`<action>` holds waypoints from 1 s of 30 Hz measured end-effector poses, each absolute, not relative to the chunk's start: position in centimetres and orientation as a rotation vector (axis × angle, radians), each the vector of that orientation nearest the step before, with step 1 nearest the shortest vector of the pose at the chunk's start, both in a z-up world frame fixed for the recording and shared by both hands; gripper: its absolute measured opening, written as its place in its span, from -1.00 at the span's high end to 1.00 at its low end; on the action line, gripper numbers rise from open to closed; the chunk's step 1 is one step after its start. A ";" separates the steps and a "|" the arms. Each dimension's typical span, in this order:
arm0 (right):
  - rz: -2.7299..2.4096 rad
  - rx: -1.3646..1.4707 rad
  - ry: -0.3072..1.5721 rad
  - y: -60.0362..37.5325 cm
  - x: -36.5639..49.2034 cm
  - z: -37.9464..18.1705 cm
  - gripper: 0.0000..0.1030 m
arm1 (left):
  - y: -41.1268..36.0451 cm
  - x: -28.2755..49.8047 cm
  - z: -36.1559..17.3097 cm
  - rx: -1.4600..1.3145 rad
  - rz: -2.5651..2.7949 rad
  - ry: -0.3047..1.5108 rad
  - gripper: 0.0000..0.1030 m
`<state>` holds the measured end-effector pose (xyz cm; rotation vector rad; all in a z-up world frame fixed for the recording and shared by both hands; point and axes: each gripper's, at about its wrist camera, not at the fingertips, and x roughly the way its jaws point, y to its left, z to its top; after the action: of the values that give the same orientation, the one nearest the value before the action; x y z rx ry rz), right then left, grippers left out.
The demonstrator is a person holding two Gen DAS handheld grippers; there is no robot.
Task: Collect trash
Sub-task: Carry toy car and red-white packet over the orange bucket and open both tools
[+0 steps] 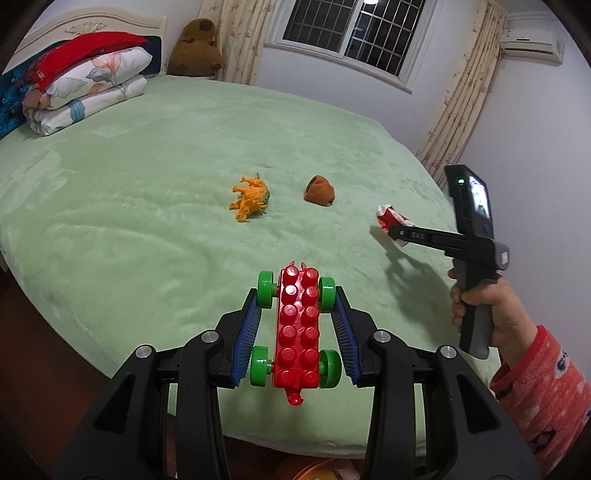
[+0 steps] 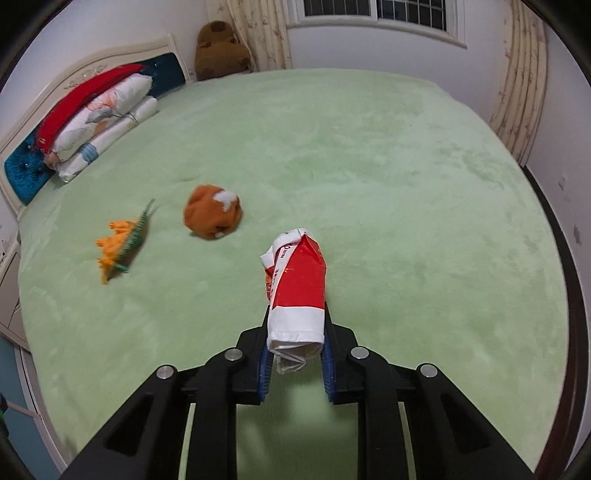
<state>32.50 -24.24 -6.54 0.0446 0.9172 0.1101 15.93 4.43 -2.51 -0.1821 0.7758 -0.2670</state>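
Observation:
My left gripper is shut on a red brick toy car with green wheels and holds it above the near edge of the green bed. My right gripper is shut on a crumpled red and white carton and holds it over the bed; the same gripper and carton show at the right of the left wrist view. An orange toy dinosaur lies mid-bed; it also shows in the right wrist view. A brown crumpled lump lies beside it, seen too in the right wrist view.
Folded quilts and a red pillow are stacked at the headboard. A brown plush toy sits in the far corner by the curtain. A window and an air conditioner are on the far wall. Something orange lies on the floor below the bed's edge.

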 end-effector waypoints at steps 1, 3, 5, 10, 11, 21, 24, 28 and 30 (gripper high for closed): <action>0.117 0.045 0.903 -24.4 31.8 -5.9 0.59 | 4.2 15.7 -2.3 -0.179 -0.273 0.770 0.25; 0.130 0.040 0.876 -24.7 30.1 -4.7 0.59 | 3.8 15.2 -1.9 -0.173 -0.279 0.762 0.25; 0.143 0.038 0.853 -25.0 28.7 -3.7 0.59 | 3.4 14.6 -1.3 -0.165 -0.285 0.753 0.25; 0.195 0.032 0.779 -26.2 23.5 -0.3 0.59 | 2.1 12.6 0.0 -0.143 -0.306 0.731 0.25; 0.202 0.035 0.768 -26.4 22.6 0.2 0.59 | 2.0 12.3 0.2 -0.141 -0.310 0.728 0.25; 0.302 0.048 0.610 -29.1 8.9 5.6 0.59 | 0.0 7.2 2.4 -0.121 -0.338 0.688 0.25; 0.327 0.042 0.582 -29.5 4.8 5.8 0.59 | -0.4 5.2 2.7 -0.118 -0.338 0.679 0.25; 0.368 0.028 0.564 -29.6 0.0 5.6 0.58 | -1.3 2.3 2.5 -0.103 -0.363 0.679 0.25; 0.379 0.014 0.557 -29.6 -1.8 5.3 0.58 | -1.9 0.8 2.1 -0.086 -0.374 0.684 0.25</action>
<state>-1.81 -29.60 5.29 0.0144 0.5568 0.3791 0.78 -1.93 2.07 -0.0858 0.6843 -0.3745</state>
